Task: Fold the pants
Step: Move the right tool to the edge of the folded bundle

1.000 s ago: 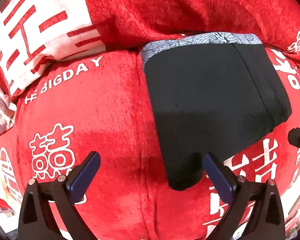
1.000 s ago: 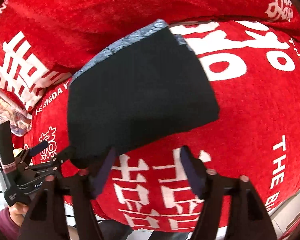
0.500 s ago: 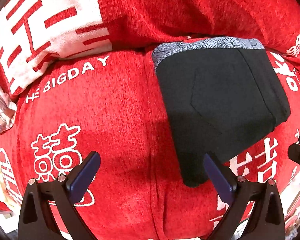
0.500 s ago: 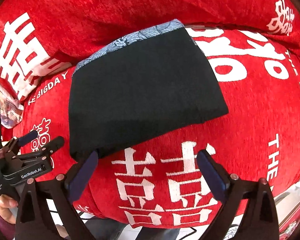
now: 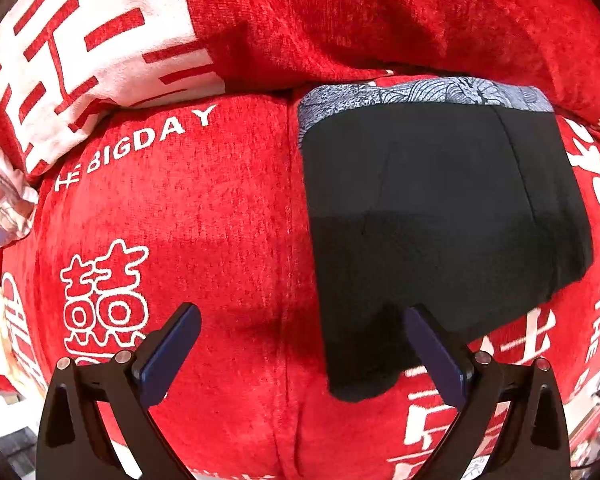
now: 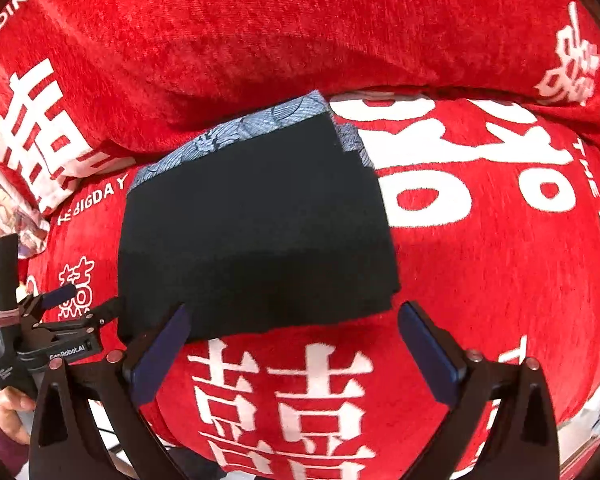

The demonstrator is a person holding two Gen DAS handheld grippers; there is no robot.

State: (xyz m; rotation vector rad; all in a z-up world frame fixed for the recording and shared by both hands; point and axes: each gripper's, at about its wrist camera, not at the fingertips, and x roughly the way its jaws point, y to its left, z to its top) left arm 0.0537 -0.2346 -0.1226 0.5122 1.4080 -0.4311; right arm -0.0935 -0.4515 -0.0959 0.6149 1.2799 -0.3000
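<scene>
A red cover point(image 5: 188, 216) printed with white characters lay over the cushions. In the left wrist view, the black pants point(image 5: 432, 216) lay folded into a compact block on the seat, their blue patterned waistband point(image 5: 420, 94) against the back cushion. The left gripper point(image 5: 300, 344) hung above the near corner, fingers wide apart, holding nothing. In the right wrist view, the pants point(image 6: 256, 232) lay just beyond the right gripper point(image 6: 292, 344), whose fingers were spread and empty. The left gripper point(image 6: 80, 304) showed at the left edge.
</scene>
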